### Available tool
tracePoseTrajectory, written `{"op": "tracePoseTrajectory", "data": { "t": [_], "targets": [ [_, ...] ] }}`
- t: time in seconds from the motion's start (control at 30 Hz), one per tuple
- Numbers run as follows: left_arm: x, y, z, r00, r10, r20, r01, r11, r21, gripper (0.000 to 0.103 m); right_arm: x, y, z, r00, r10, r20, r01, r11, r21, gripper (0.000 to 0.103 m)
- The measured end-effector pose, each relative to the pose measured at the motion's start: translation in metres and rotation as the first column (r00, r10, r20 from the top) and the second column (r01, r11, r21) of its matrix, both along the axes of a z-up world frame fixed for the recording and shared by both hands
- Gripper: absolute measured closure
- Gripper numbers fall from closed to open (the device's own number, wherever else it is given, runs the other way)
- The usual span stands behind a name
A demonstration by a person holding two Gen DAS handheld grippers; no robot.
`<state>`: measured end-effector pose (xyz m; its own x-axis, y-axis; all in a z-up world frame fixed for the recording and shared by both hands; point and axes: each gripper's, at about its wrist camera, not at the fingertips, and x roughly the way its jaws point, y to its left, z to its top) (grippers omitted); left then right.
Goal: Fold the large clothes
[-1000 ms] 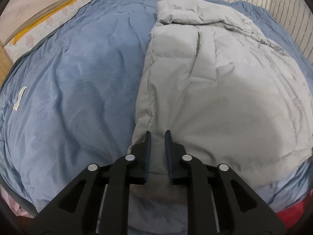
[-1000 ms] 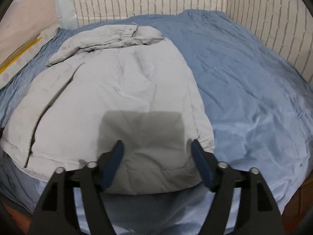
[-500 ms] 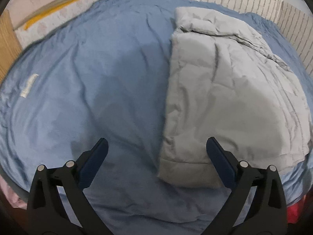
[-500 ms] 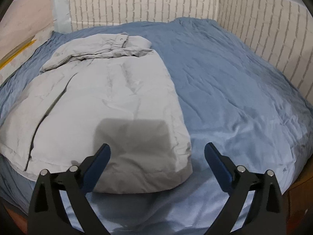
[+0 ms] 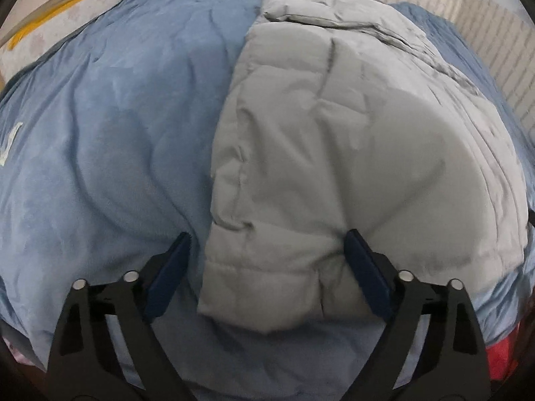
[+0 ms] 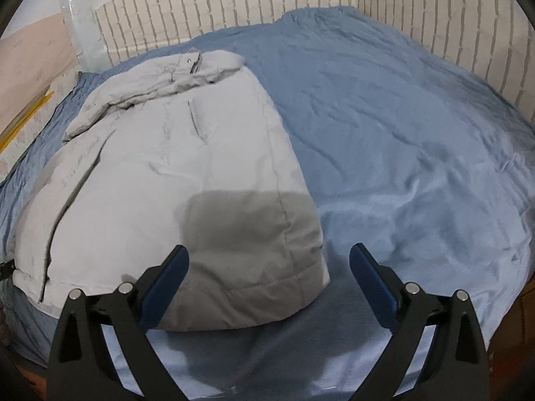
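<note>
Nothing readable anywhere here, honestly. The little white tag [image 5: 9, 143] on the blue bedcover [image 5: 110, 140] is just a blur.

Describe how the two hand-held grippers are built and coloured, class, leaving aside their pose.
The left gripper and the right gripper look alike: black angular frames with cut-out struts, round silver pins at the joints, and two fingers lined with dark blue pads. No cables, markings, hands or sleeves show.
</note>
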<state>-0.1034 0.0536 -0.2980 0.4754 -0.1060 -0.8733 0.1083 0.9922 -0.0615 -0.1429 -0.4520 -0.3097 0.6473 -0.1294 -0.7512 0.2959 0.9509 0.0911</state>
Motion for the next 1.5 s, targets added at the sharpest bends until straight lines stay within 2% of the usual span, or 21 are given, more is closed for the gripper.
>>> {"op": "tracePoseTrajectory", "data": {
  "t": [0.1, 0.17, 0.3, 0.37, 0.4, 0.47, 0.57, 0.67, 0.77, 0.83, 0.87, 1.07, 1.1, 1.2, 1.3, 1.33, 1.37, 1.5],
  "targets": [
    [-0.009, 0.004, 0.005, 1.000, -0.014, -0.011, 0.013, 1.000, -0.018, 0.024, 0.000, 0.000, -0.011, 1.000, 0.018, -0.012, -0.017, 0.999, 0.043, 0.006],
    [-0.011, 0.004, 0.004, 1.000, -0.021, -0.013, 0.021, 1.000, -0.009, 0.024, -0.002, -0.002, -0.015, 1.000, 0.014, -0.006, -0.014, 0.998, 0.059, 0.006],
    [-0.006, 0.005, -0.003, 0.999, -0.022, -0.024, 0.022, 1.000, 0.000, 0.015, 0.000, -0.013, -0.025, 1.000, 0.000, -0.009, 0.002, 0.989, 0.147, 0.006],
    [-0.003, 0.001, -0.004, 0.999, -0.027, -0.028, 0.027, 0.999, 0.024, 0.014, 0.002, -0.010, -0.025, 1.000, 0.013, -0.003, -0.013, 0.989, 0.146, 0.009],
    [-0.003, 0.000, -0.003, 0.999, -0.028, -0.029, 0.029, 0.999, 0.030, 0.014, 0.003, -0.006, -0.025, 1.000, 0.026, -0.005, -0.026, 0.990, 0.139, 0.013],
    [-0.004, 0.001, -0.002, 0.999, -0.031, -0.032, 0.032, 0.999, 0.033, 0.014, 0.004, -0.001, -0.023, 0.998, 0.064, 0.001, -0.063, 0.989, 0.136, 0.033],
    [-0.004, 0.001, 0.000, 0.998, -0.035, -0.048, 0.036, 0.999, 0.028, 0.014, 0.003, 0.008, -0.016, 0.994, 0.108, 0.005, -0.108, 0.988, 0.109, 0.054],
    [-0.002, -0.004, 0.001, 0.998, -0.030, -0.049, 0.031, 0.999, 0.028, 0.014, 0.011, 0.010, -0.014, 0.990, 0.136, -0.022, -0.133, 0.986, 0.099, 0.054],
    [0.004, -0.009, -0.002, 0.999, -0.016, -0.043, 0.017, 0.999, 0.028, 0.014, 0.024, 0.011, -0.018, 0.986, 0.154, -0.057, -0.149, 0.985, 0.089, 0.044],
    [0.002, -0.012, -0.003, 0.999, -0.019, -0.036, 0.021, 0.999, 0.049, 0.014, 0.033, 0.012, -0.021, 0.985, 0.157, -0.072, -0.151, 0.985, 0.082, 0.042],
    [0.001, -0.012, -0.003, 0.999, -0.024, -0.038, 0.027, 0.998, 0.056, 0.016, 0.034, 0.012, -0.023, 0.984, 0.159, -0.078, -0.153, 0.985, 0.078, 0.040],
    [0.001, -0.018, 0.006, 0.997, -0.054, -0.050, 0.058, 0.995, 0.077, 0.039, 0.039, 0.007, -0.025, 0.980, 0.161, -0.118, -0.150, 0.984, 0.100, 0.036],
    [0.003, -0.021, 0.008, 0.997, -0.059, -0.057, 0.063, 0.995, 0.078, 0.046, 0.040, 0.006, -0.025, 0.979, 0.163, -0.123, -0.150, 0.983, 0.103, 0.036],
    [0.006, -0.026, 0.013, 0.996, -0.062, -0.062, 0.068, 0.992, 0.103, 0.056, 0.038, 0.012, -0.023, 0.978, 0.162, -0.132, -0.155, 0.986, 0.067, 0.039],
    [0.009, -0.024, 0.019, 0.995, -0.068, -0.067, 0.074, 0.992, 0.102, 0.062, 0.038, 0.018, -0.018, 0.976, 0.167, -0.141, -0.163, 0.986, 0.037, 0.053],
    [0.009, -0.023, 0.021, 0.995, -0.071, -0.065, 0.078, 0.992, 0.100, 0.064, 0.038, 0.019, -0.014, 0.975, 0.166, -0.145, -0.163, 0.986, 0.032, 0.063],
    [0.011, -0.023, 0.027, 0.995, -0.086, -0.057, 0.090, 0.993, 0.082, 0.073, 0.038, 0.019, -0.011, 0.976, 0.166, -0.144, -0.164, 0.986, 0.026, 0.070],
    [0.020, -0.030, 0.049, 0.993, -0.115, -0.010, 0.115, 0.990, 0.084, 0.079, 0.040, 0.025, 0.010, 0.973, 0.181, -0.140, -0.185, 0.983, -0.014, 0.075]
  ]
}}
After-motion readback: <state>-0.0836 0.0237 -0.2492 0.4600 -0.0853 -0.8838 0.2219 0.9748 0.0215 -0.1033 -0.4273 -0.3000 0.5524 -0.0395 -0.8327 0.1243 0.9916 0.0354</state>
